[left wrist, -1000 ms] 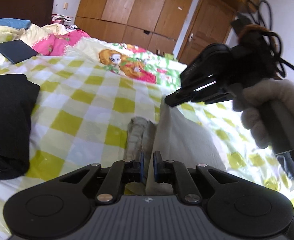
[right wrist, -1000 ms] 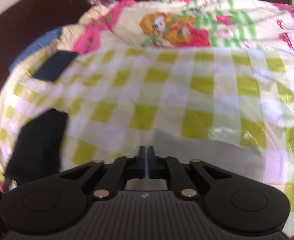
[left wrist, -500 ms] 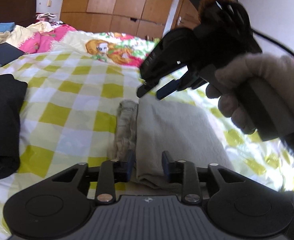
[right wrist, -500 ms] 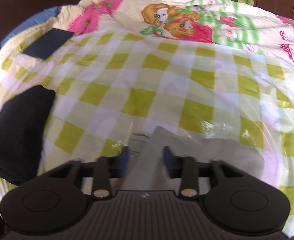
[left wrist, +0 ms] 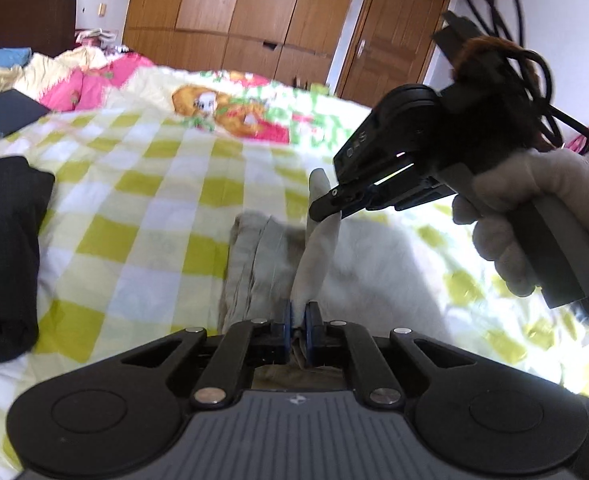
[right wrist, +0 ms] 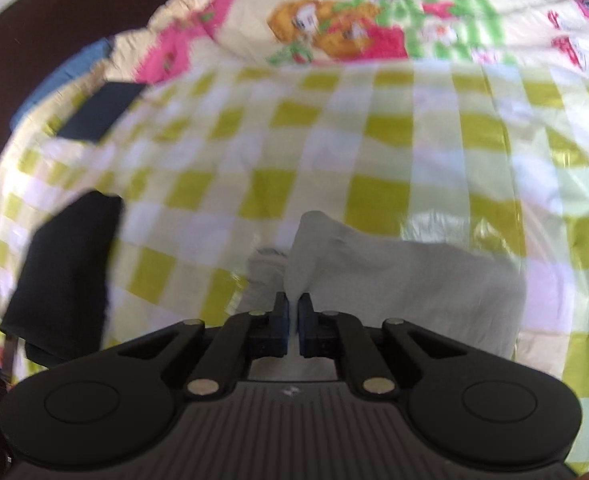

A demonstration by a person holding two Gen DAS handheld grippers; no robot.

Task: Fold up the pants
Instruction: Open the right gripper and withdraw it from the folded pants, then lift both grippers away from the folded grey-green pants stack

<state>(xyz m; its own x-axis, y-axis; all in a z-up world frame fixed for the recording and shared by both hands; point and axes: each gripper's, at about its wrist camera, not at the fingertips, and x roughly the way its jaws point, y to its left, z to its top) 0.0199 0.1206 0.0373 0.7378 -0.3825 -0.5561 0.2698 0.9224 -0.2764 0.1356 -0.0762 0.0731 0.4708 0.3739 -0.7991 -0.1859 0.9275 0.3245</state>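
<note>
Light grey pants (left wrist: 254,264) lie folded on the checked bed sheet (left wrist: 142,208). A top layer edge is raised into a taut ridge between the two grippers. My left gripper (left wrist: 299,320) has its jaws closing, pads pressed on the near end of that ridge. My right gripper (left wrist: 326,206), held by a gloved hand (left wrist: 534,200), pinches the far end. In the right wrist view the right gripper (right wrist: 293,312) has its jaws closing on the lifted fold of the pants (right wrist: 394,272).
A folded black garment (left wrist: 2,256) lies at the left on the sheet, also seen as the black garment (right wrist: 66,256). A dark flat item (left wrist: 8,110) rests near pink bedding. A cartoon quilt (left wrist: 230,108) covers the far bed; wooden wardrobes (left wrist: 246,12) stand behind.
Half a second ago both grippers stood open over the flat pants. Now both are shut on the top layer's edge, which is lifted into a ridge between them.
</note>
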